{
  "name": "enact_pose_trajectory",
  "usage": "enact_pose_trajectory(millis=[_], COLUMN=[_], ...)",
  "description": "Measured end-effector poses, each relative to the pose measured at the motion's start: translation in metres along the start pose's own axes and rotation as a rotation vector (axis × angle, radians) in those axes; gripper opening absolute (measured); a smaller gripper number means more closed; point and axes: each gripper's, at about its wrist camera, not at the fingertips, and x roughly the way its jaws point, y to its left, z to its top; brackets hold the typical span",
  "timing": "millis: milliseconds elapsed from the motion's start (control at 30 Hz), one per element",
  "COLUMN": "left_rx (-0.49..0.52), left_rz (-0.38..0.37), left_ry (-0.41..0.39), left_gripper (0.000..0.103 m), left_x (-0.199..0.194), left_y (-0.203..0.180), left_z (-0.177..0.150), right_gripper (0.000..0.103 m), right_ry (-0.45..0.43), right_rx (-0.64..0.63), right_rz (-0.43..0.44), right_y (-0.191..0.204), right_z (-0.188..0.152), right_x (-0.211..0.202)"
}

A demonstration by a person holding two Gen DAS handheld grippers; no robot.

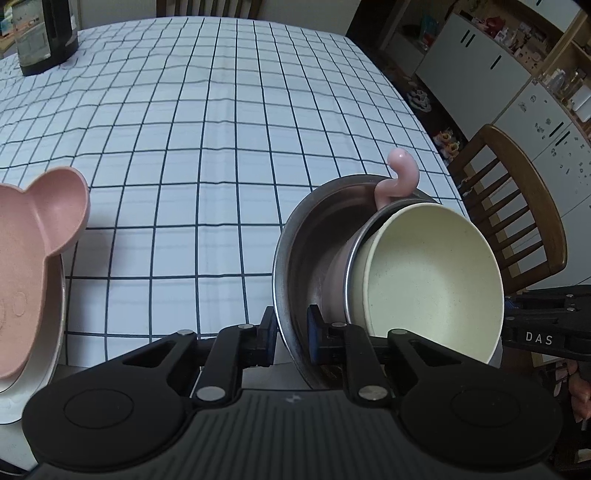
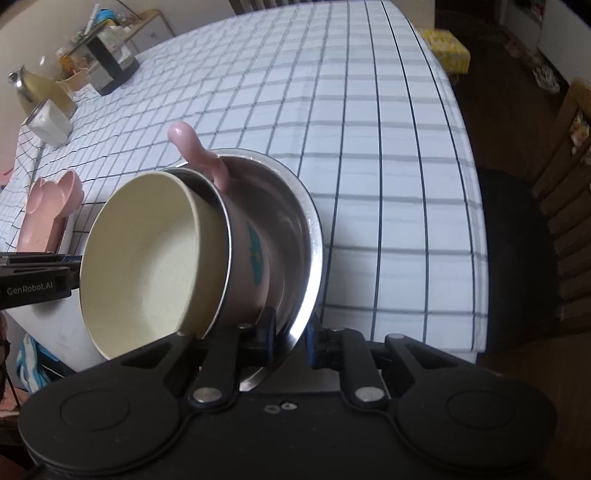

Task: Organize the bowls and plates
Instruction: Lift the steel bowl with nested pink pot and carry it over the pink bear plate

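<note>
A steel bowl (image 1: pixel 299 251) is held tilted above the checked table, with a pink handled bowl (image 1: pixel 400 177) and a cream bowl (image 1: pixel 432 273) nested inside it. My left gripper (image 1: pixel 291 332) is shut on the steel bowl's rim. My right gripper (image 2: pixel 291 332) is shut on the opposite rim of the steel bowl (image 2: pixel 306 229); the pink bowl (image 2: pixel 251 258) and cream bowl (image 2: pixel 147 258) lean toward the left there. A pink bear-shaped plate (image 1: pixel 33 251) rests on a white plate (image 1: pixel 44 354) at the table's near left edge.
The table (image 1: pixel 207 140) has a blue-checked cloth. A dark container (image 1: pixel 48 33) stands far left, with a kettle (image 2: pixel 40 92) and small items beside it. A wooden chair (image 1: pixel 517 206) stands right of the table. Cabinets (image 1: pixel 480 59) are beyond.
</note>
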Motion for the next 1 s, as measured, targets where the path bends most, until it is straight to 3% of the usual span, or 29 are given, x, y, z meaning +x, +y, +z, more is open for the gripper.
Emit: enact_pose_trajectory(millis=[467,1000], left_rx=[-0.034,-0.038], left_rz=[0.026,0.067], left_ry=[-0.062,-0.115], left_gripper=[0.015,0.015], left_x=[-0.060,-0.130], left_y=[0.040,0.164], left_z=[0.008,0.008], right_gripper=[0.016,0.016], right_ry=[-0.067,-0.115], right_rx=[-0.075,-0.116], right_rz=[0.042,0.084], right_y=[0.052,0.177], right_z=[0.028,0.052], right_x=[-0.035,-0.019])
